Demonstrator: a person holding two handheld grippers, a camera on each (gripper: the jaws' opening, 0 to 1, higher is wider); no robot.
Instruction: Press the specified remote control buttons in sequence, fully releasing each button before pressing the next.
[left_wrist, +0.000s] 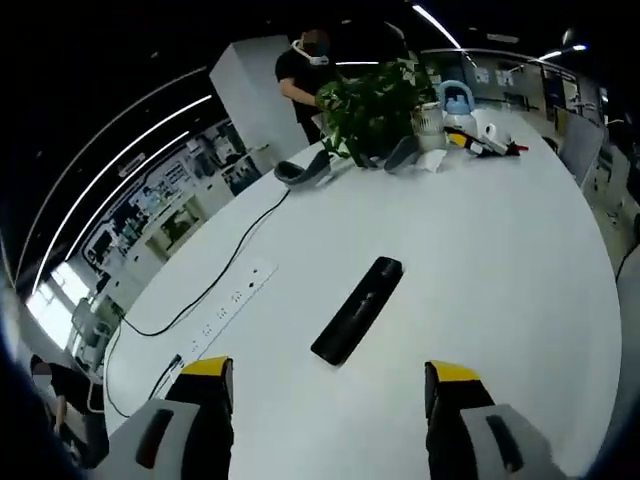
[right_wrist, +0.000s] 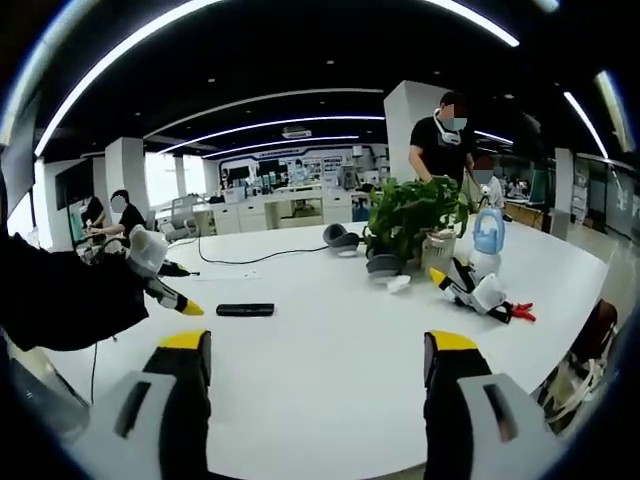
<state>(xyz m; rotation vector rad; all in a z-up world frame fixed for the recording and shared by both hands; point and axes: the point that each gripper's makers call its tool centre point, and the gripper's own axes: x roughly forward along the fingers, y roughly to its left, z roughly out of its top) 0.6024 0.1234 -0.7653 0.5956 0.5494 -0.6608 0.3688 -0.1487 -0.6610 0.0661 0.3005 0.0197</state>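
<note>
Black and slim, the remote (left_wrist: 358, 310) lies flat on the white table (left_wrist: 480, 260), its long axis running diagonally toward the plant (left_wrist: 372, 105). Both grippers, left (left_wrist: 330, 385) and right (right_wrist: 315, 370), hover with jaws wide, holding nothing.

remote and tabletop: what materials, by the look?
Remote: likely black plastic with a matte finish; uniform dark surface, only a faint sheen at its far end. Tabletop: smooth white surface, probably laminate or painted board; even colour, soft diffuse reflections, no grain visible.
</note>
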